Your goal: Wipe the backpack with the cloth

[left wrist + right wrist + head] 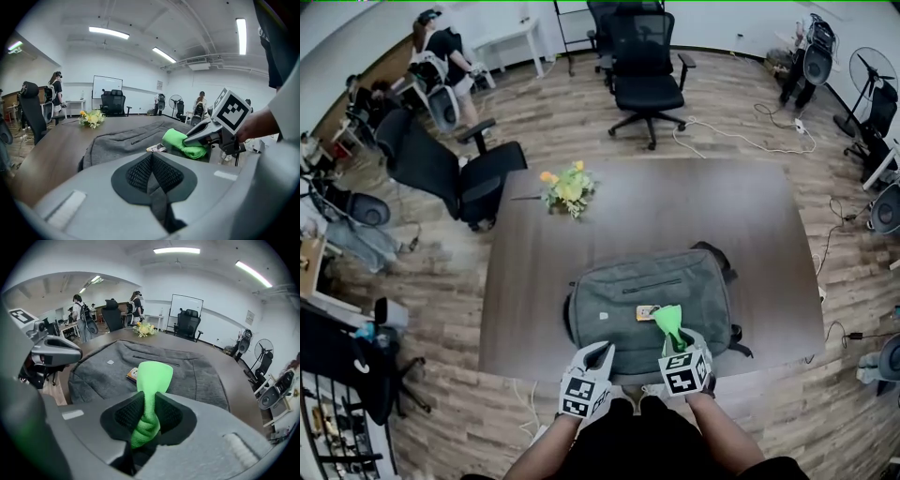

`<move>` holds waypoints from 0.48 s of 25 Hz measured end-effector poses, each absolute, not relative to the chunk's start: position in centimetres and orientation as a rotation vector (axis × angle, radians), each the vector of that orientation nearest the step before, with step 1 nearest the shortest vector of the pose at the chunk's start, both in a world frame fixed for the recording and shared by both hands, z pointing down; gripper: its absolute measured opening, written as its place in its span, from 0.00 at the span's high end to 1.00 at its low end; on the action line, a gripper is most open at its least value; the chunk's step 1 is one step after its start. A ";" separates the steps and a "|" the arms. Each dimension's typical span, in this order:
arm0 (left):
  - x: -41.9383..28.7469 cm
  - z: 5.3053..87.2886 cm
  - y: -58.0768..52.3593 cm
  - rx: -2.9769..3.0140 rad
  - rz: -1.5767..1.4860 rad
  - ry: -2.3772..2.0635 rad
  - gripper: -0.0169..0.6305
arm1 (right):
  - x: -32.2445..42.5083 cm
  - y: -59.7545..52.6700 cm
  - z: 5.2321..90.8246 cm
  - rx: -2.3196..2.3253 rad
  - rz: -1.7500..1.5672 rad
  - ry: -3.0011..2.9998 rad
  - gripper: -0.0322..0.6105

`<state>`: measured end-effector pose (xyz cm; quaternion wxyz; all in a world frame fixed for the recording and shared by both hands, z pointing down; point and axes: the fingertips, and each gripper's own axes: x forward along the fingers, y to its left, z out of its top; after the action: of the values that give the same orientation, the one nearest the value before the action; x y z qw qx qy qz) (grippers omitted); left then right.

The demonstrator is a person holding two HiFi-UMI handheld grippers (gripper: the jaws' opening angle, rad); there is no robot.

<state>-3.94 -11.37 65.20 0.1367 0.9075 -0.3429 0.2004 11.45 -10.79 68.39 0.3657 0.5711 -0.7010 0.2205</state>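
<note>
Cloth [667, 321] is clamped in right hand-held gripper [676, 341] over backpack [637, 291], lower centre of frame; left hand-held gripper [602, 350] is closed, empty.

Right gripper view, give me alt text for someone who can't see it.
The right gripper is shut on a green cloth, over a grey backpack lying flat on a brown table. The left gripper shows at left.

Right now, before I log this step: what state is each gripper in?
Left gripper: shut, nothing between its jaws.
Right gripper: shut on the green cloth.
</note>
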 end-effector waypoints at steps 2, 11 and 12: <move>-3.1 65.1 -11.3 2.637 0.582 -0.964 0.94 | 12.6 -10.8 68.2 1.502 0.569 -1.783 0.83; -0.9 65.0 -11.7 2.683 0.596 -0.892 0.94 | 17.4 -10.5 66.7 1.636 0.589 -1.713 0.83; -0.7 65.0 -11.8 2.685 0.600 -0.884 0.94 | 17.8 -10.5 66.6 1.651 0.591 -1.706 0.83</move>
<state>-0.75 -11.76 65.03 0.1258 0.9217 -0.3037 0.2059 17.82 -10.49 66.58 0.3404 0.6346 -0.6557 0.2269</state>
